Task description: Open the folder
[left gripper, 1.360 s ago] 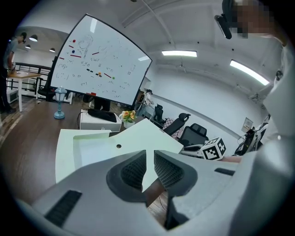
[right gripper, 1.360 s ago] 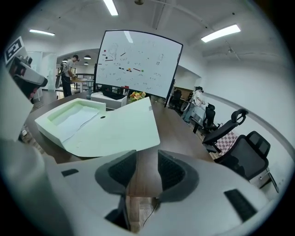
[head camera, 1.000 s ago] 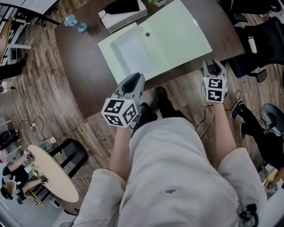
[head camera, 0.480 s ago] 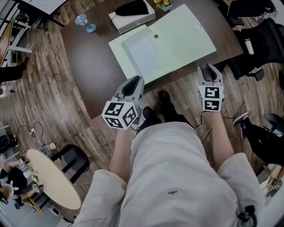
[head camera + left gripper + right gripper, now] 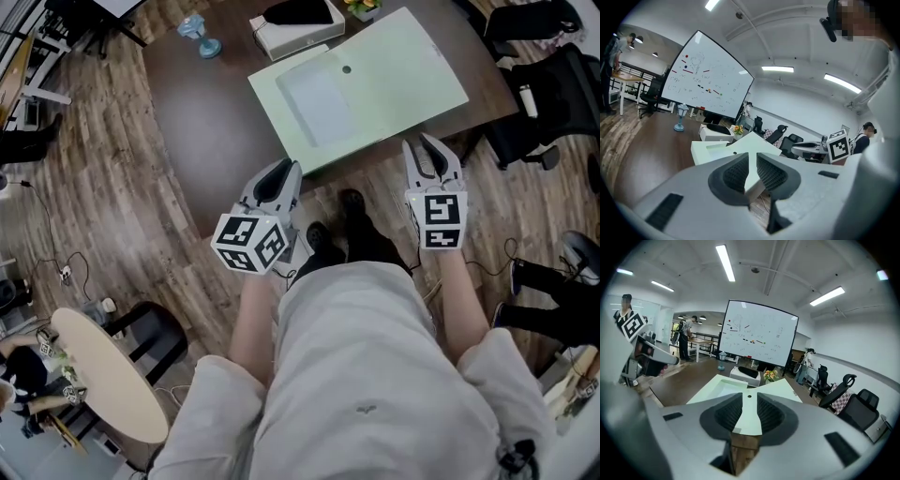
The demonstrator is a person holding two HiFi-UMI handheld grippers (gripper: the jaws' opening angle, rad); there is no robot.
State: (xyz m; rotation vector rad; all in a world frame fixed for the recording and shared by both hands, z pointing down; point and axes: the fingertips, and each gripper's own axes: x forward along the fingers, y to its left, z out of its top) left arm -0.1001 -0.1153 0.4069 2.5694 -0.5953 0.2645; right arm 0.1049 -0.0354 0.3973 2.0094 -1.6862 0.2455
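reaching for the folder

head view: the folder [image 5: 361, 89], seemingly shut, is seen on the counter [image 5: 206, 131] just beyond the left tool [image 5: 284, 169] and right tool [image 5: 427, 146]. left gripper view: jaws narrowly parted, empty. right gripper view: jaws just drawn narrower, empty; a cover edge is to be pinched next.

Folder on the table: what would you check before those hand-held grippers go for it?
1. Folder lies flat on the table: ok.
2. Its near edge sits by the table's edge, facing both grippers: ok.
3. Left hand-held gripper has its jaws apart with nothing between them: ok.
4. Right hand-held gripper has just been closing its jaws, but a gap is left and it is empty: ok.
5. Box clear of the cover's swing: cannot tell.
6. Whether the folder is shut: cannot tell.
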